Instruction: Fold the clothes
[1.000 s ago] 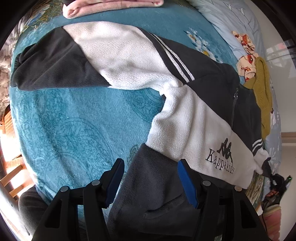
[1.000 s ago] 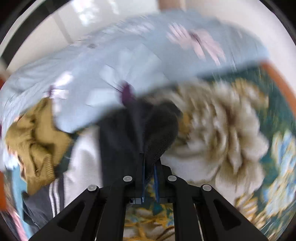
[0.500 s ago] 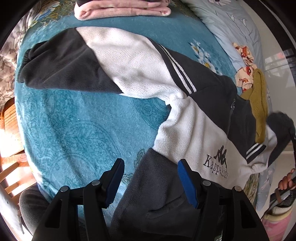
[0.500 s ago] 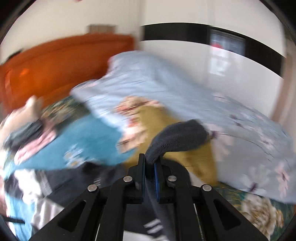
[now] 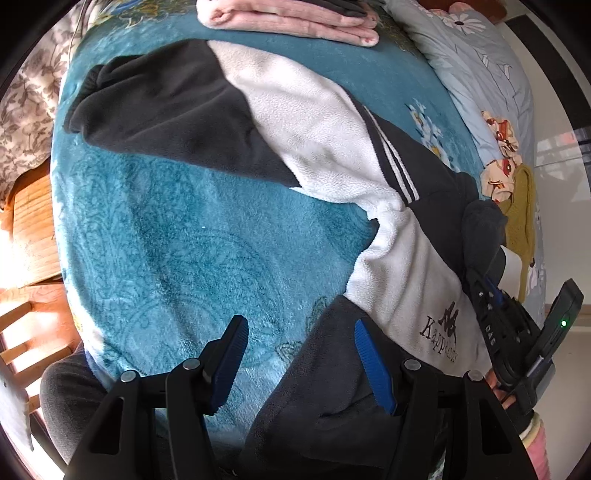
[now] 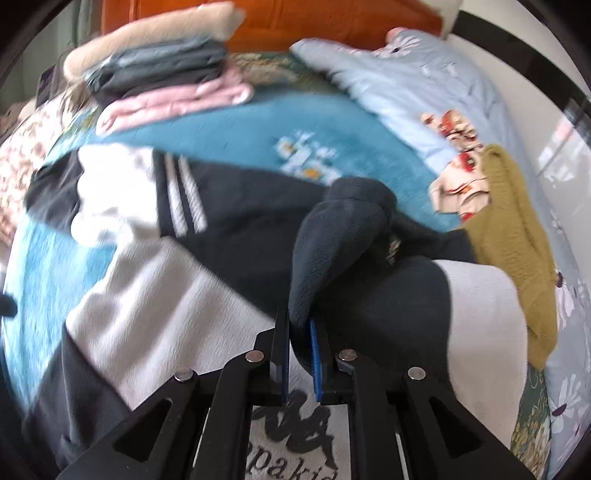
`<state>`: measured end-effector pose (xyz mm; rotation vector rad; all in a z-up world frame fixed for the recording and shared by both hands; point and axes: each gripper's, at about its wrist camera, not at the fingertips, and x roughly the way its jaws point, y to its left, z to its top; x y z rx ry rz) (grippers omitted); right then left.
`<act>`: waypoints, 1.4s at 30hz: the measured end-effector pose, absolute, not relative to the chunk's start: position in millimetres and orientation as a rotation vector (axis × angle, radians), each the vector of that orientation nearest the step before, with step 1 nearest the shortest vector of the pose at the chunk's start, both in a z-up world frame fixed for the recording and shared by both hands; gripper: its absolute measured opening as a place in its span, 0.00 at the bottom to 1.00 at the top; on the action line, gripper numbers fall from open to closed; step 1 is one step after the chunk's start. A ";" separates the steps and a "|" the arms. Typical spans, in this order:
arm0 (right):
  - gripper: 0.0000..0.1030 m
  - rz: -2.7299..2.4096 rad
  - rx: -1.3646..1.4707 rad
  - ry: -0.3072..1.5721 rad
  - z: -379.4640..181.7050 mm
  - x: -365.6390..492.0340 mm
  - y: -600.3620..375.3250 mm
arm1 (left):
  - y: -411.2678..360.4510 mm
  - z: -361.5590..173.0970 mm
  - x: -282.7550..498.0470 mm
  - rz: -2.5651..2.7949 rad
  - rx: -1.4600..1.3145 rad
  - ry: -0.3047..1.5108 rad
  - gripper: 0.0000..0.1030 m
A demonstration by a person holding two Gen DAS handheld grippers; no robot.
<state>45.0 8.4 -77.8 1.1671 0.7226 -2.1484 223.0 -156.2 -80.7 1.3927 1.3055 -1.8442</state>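
Note:
A black-and-white fleece jacket [image 5: 406, 258] lies face up on the teal blanket [image 5: 184, 258], its far sleeve [image 5: 166, 110] stretched out to the left. My left gripper [image 5: 299, 325] hovers open over the jacket's dark hem [image 5: 332, 387], gripping nothing. My right gripper [image 6: 297, 321] is pinching the dark cuff of the other sleeve [image 6: 332, 236], which is brought over the jacket's chest [image 6: 166, 295]. Its jaws are opening, and the cloth is still between the pads. The left wrist view shows the right gripper [image 5: 480, 280] at the right edge with that sleeve [image 5: 480, 229].
A stack of folded clothes [image 6: 166, 74] sits at the far end of the bed, with a pink one [image 5: 288, 18] at the bottom. A mustard knit [image 6: 517, 240] and a floral garment [image 6: 458, 147] lie right of the jacket on a pale blue quilt [image 6: 406, 74]. Wooden furniture [image 5: 29, 258] stands left.
My right gripper has swung the dark sleeve from the bed's right side over onto the jacket's chest. The left gripper has drifted a little and stays open.

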 end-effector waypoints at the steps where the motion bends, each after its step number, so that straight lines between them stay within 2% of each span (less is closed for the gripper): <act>1: 0.16 -2.125 1.175 0.703 -78.1 43.4 8.5 | -155.8 -82.0 223.2 -1.844 1.394 1.308 0.62; 5: 0.47 -2.130 1.174 0.612 -64.4 39.4 14.4 | -156.0 -85.2 221.7 -1.844 1.393 1.320 0.62; 6: 0.53 -2.133 1.181 0.587 -64.0 35.2 10.9 | -156.5 -84.8 221.7 -1.847 1.392 1.321 0.62; 8: 0.57 -2.127 1.200 0.556 -66.2 26.2 0.3 | -157.4 -84.2 221.6 -1.853 1.389 1.324 0.62; 17: 0.55 -2.095 1.321 0.664 -104.7 6.6 -53.4 | -194.3 -79.1 251.6 -1.793 1.249 1.382 0.62; 18: 0.43 -2.117 1.351 0.665 -107.2 1.5 -53.2 | -202.9 -78.3 258.5 -1.778 1.217 1.391 0.62; 21: 0.18 -2.151 1.398 0.610 -103.4 -10.6 -49.3 | -230.8 -78.1 277.5 -1.733 1.123 1.418 0.62; 23: 0.15 -2.164 1.406 0.588 -96.7 -15.1 -49.0 | -248.4 -79.5 289.5 -1.697 1.073 1.421 0.62; 27: 0.15 -2.173 1.275 0.440 -57.5 -8.0 -53.1 | -281.8 -90.1 311.5 -1.628 0.965 1.478 0.62; 30: 0.15 -2.122 1.272 0.463 -58.3 -3.8 -64.8 | -299.7 -103.9 323.9 -1.561 0.877 1.569 0.62; 34: 0.16 -2.043 1.398 0.536 -93.0 -4.0 -73.2 | -319.8 -120.3 335.5 -1.486 0.791 1.656 0.62; 39: 0.39 -1.953 1.408 0.584 -100.1 5.7 -75.7 | -335.1 -129.6 340.1 -1.463 0.739 1.669 0.62; 42: 0.45 -1.954 1.340 0.613 -84.6 11.7 -73.1 | -342.8 -139.4 343.7 -1.437 0.700 1.697 0.62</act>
